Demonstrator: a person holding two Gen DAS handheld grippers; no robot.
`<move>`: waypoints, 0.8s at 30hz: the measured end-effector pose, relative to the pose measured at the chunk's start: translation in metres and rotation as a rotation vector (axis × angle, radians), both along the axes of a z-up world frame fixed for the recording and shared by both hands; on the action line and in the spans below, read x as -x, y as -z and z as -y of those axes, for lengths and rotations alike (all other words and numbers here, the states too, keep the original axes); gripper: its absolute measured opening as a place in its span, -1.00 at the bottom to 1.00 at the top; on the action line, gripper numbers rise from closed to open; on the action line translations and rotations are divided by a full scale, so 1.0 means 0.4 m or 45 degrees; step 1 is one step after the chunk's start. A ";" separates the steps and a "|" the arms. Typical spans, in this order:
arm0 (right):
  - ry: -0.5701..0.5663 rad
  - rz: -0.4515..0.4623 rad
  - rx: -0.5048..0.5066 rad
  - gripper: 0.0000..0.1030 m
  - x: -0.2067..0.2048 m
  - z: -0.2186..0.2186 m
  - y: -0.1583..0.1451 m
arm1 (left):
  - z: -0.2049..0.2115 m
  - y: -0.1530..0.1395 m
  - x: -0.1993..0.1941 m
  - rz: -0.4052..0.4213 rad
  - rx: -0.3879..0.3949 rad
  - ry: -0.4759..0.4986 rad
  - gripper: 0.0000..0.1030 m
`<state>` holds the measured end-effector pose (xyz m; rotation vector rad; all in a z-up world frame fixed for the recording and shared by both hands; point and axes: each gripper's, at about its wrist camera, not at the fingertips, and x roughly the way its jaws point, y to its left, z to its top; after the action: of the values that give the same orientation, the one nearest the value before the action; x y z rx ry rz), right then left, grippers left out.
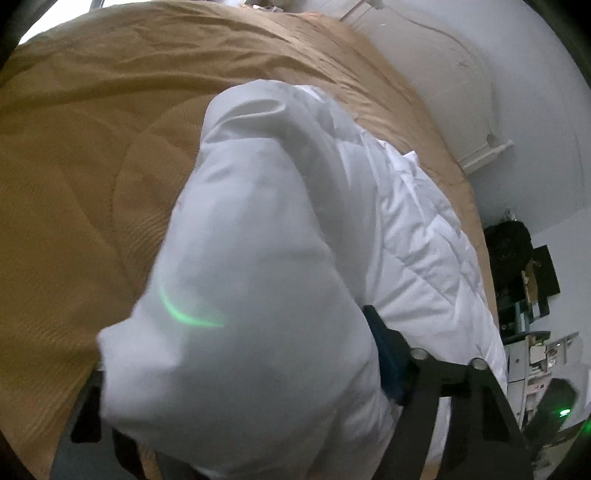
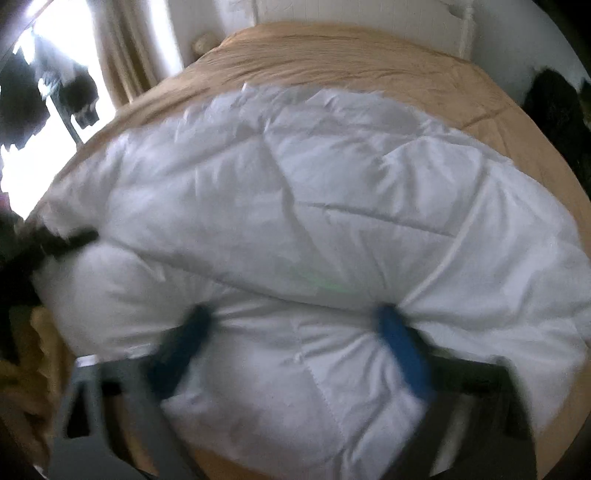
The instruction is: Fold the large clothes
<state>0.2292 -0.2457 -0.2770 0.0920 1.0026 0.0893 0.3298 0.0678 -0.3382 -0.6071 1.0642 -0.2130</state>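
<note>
A thick white quilted duvet (image 2: 295,192) lies across a bed with a tan cover (image 2: 351,48). My right gripper (image 2: 295,339) is shut on a thick bunch of the duvet's near edge; the blue fingers (image 2: 402,350) press into the padding on both sides. In the left wrist view my left gripper (image 1: 240,369) is shut on the duvet (image 1: 251,258), which bulges up and hides the left finger; one blue pad (image 1: 388,365) shows at its right side. The other gripper shows dark at the duvet's left corner in the right wrist view (image 2: 70,240).
The tan bed cover (image 1: 92,166) spreads to the left and far side. A white headboard (image 2: 354,18) and white wall stand behind. A bright window with curtains (image 2: 122,48) is at the left. Dark clutter and shelves (image 1: 524,266) stand right of the bed.
</note>
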 end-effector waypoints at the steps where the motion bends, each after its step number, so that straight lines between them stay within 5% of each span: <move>1: -0.005 0.008 -0.056 0.17 0.007 0.004 -0.023 | 0.002 -0.003 -0.001 -0.007 -0.007 0.003 0.41; 4: -0.044 0.024 -0.100 0.10 0.020 -0.018 -0.065 | 0.004 -0.011 -0.014 -0.026 -0.032 0.001 0.41; 7: -0.047 -0.108 -0.232 -0.16 0.008 -0.038 -0.031 | 0.022 -0.024 -0.024 -0.019 -0.088 0.016 0.41; 11: -0.027 -0.183 -0.177 -0.49 -0.048 -0.054 0.008 | 0.032 -0.028 -0.016 -0.012 -0.115 0.034 0.41; 19: 0.072 -0.264 -0.105 -0.96 -0.330 -0.040 0.029 | 0.022 -0.026 0.007 -0.016 -0.137 0.067 0.43; 24: 0.156 -0.349 -0.114 -1.00 -0.519 -0.023 0.079 | 0.014 -0.026 0.012 -0.016 -0.135 0.090 0.43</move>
<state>0.4369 -0.2364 -0.3085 0.2529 1.2641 0.0092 0.3252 0.0622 -0.3278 -0.4765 1.1032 -0.2127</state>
